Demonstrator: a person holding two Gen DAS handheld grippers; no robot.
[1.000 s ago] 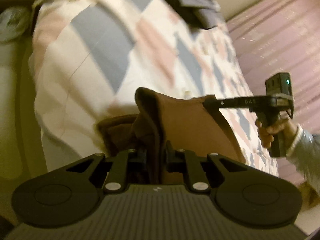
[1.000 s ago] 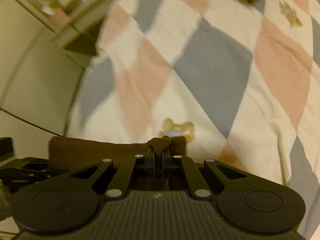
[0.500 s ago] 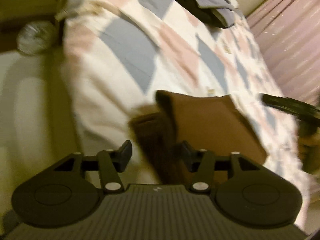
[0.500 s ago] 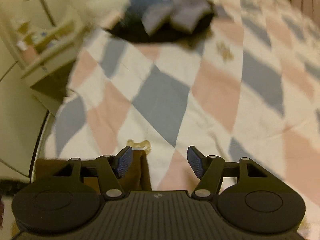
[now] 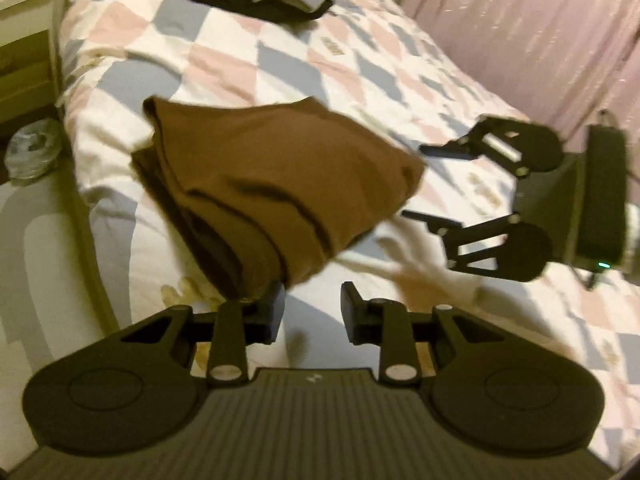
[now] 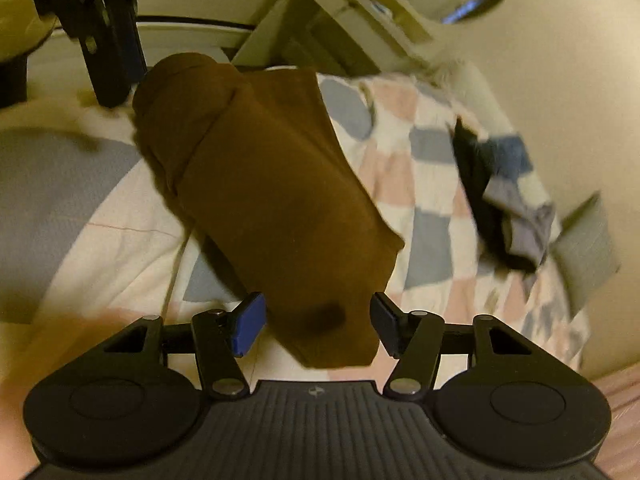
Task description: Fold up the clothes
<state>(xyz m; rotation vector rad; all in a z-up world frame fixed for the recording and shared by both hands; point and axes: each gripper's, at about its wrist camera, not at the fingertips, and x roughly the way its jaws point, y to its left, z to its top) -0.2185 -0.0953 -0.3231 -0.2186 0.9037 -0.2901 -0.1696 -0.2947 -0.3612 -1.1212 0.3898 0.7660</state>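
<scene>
Both released, left gripper [image 5: 312, 312] and right gripper [image 6: 316, 326] gape over folded brown cloth [image 5: 276, 184]

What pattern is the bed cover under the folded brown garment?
Diamond patchwork bed cover in white, pink and grey-blue; clearest in the left wrist view.

A bed [image 5: 248, 60] fills most of the room, covered by a quilt [image 5: 360, 60] patterned in pink, grey-blue and cream diamonds. Pink curtains [image 5: 540, 28] hang along its far side in the left wrist view. Beside the near corner of the bed stands a pale shelf unit [image 6: 360, 12], its contents too blurred to make out. The floor [image 5: 36, 240] below the bed edge is light, with a rounded grey band across it. A plain cream wall [image 6: 560, 92] rises behind the bed. The light is warm, yellowish and dim.
</scene>
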